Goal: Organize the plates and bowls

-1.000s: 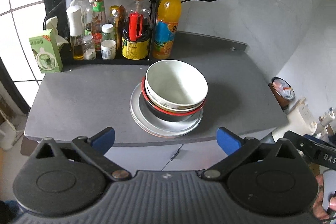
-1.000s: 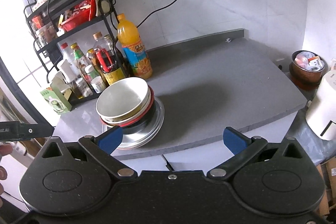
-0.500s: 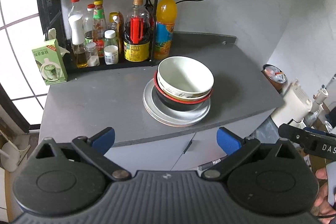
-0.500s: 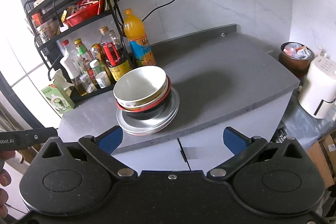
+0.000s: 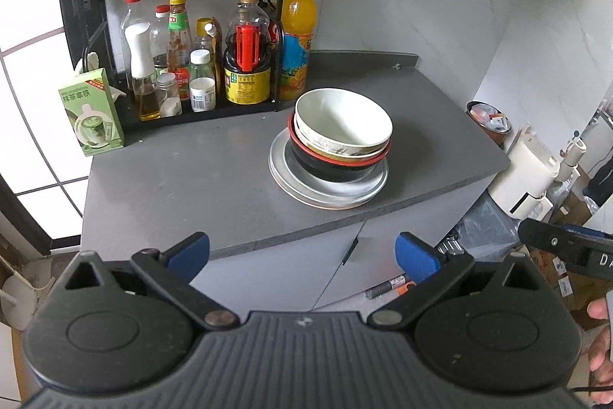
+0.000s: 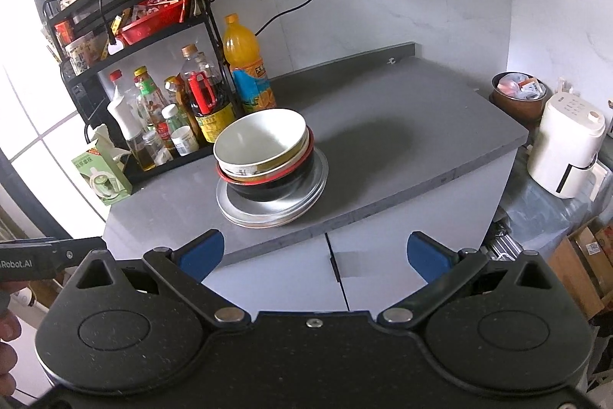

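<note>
Both tongs hang in front of the counter's edge, spread wide and holding nothing. Ahead of the left gripper [image 5: 302, 253], slightly to its right, a stack sits on the grey counter [image 5: 184, 186]: a white bowl [image 5: 343, 121] nested in a second patterned bowl, that in a black bowl with a red rim [image 5: 337, 165], all on metal plates [image 5: 283, 175]. From the right gripper [image 6: 314, 252] the same stack [image 6: 264, 156] lies ahead and a little left. Beyond the stack stand an orange drink bottle [image 5: 297, 37] and a black rack of sauce bottles [image 5: 245, 64]. Only the right view shows the white appliance [image 6: 567, 148] whole, far right; only the left view shows a pen [image 5: 387, 286] on the floor below the cabinet doors.
</note>
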